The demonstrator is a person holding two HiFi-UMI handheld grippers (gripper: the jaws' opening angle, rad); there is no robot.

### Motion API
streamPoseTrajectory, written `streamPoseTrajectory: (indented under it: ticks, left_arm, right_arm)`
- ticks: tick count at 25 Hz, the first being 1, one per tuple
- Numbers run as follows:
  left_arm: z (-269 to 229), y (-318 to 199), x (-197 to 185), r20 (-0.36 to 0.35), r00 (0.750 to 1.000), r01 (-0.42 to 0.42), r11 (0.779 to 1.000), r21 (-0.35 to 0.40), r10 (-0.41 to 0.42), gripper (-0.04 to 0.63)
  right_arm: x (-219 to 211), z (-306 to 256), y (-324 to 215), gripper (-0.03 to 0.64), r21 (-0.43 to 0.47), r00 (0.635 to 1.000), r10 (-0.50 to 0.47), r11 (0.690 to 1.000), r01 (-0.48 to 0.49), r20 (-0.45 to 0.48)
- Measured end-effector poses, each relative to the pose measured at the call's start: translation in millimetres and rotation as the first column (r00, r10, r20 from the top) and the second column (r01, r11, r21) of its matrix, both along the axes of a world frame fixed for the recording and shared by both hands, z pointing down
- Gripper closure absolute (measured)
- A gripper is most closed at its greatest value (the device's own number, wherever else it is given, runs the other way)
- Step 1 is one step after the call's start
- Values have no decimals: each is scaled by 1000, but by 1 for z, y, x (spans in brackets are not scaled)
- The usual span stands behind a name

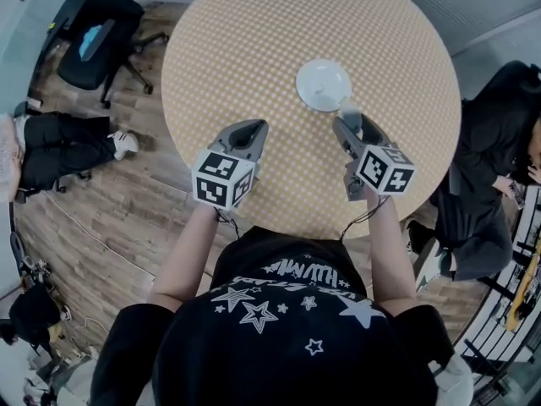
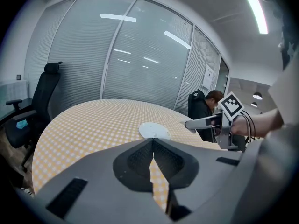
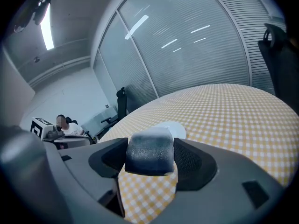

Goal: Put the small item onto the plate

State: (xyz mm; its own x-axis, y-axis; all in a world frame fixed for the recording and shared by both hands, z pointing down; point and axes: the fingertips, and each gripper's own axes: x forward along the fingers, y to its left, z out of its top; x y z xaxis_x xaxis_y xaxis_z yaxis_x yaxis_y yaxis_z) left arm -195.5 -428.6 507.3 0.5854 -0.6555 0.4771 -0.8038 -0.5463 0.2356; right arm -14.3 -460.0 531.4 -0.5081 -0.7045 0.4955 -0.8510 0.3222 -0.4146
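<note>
A small white plate (image 1: 323, 85) lies on the round table with an orange checked cloth (image 1: 254, 41). It also shows as the plate (image 2: 154, 130) ahead of the left jaws and as the plate (image 3: 174, 126) just beyond the right jaws. My right gripper (image 1: 348, 121) hovers at the plate's near edge, shut on a small dark grey-blue block (image 3: 150, 153). That block fills the gap of the right gripper (image 3: 150, 157). My left gripper (image 1: 252, 130) is held over the table to the plate's left; in its own view the left gripper (image 2: 152, 143) is shut with nothing in it.
A black office chair (image 1: 97, 32) stands off the table's far left. A person's legs (image 1: 63, 146) rest on the wooden floor at left, and another person in black (image 1: 494, 150) sits close to the table's right edge. Glass walls with blinds (image 2: 140, 59) lie beyond.
</note>
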Motion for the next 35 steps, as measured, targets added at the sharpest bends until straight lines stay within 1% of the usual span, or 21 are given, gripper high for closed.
streamPoseTrajectory:
  ticks: [15, 20, 24, 27, 30, 33, 35]
  left_arm:
    - [23, -26, 11, 34, 999, 5, 999, -44, -3, 586]
    - [24, -32, 17, 35, 999, 8, 999, -54, -6, 586]
    - [35, -36, 17, 47, 999, 14, 997, -77, -11, 586]
    - [42, -41, 16, 68, 998, 14, 996, -93, -7, 586]
    - [54, -47, 15, 80, 997, 15, 994, -111, -6, 586]
    - [62, -45, 16, 84, 996, 20, 992, -126, -10, 586]
    - [63, -42, 16, 84, 996, 21, 991, -135, -9, 586]
  right_arm:
    - [-6, 31, -43, 308, -18, 999, -35, 999, 35, -37]
    - [-8, 30, -59, 308, -12, 997, -52, 999, 52, -65]
    - [-12, 41, -70, 308, -30, 994, -66, 998, 63, -86]
    - [-15, 51, -80, 308, -50, 989, -77, 996, 71, -129]
    - [-20, 65, -90, 308, -58, 974, -110, 993, 100, -198]
    - [-22, 77, -94, 308, -70, 946, -141, 990, 125, -293]
    - [-24, 79, -94, 308, -74, 927, -159, 987, 142, -339]
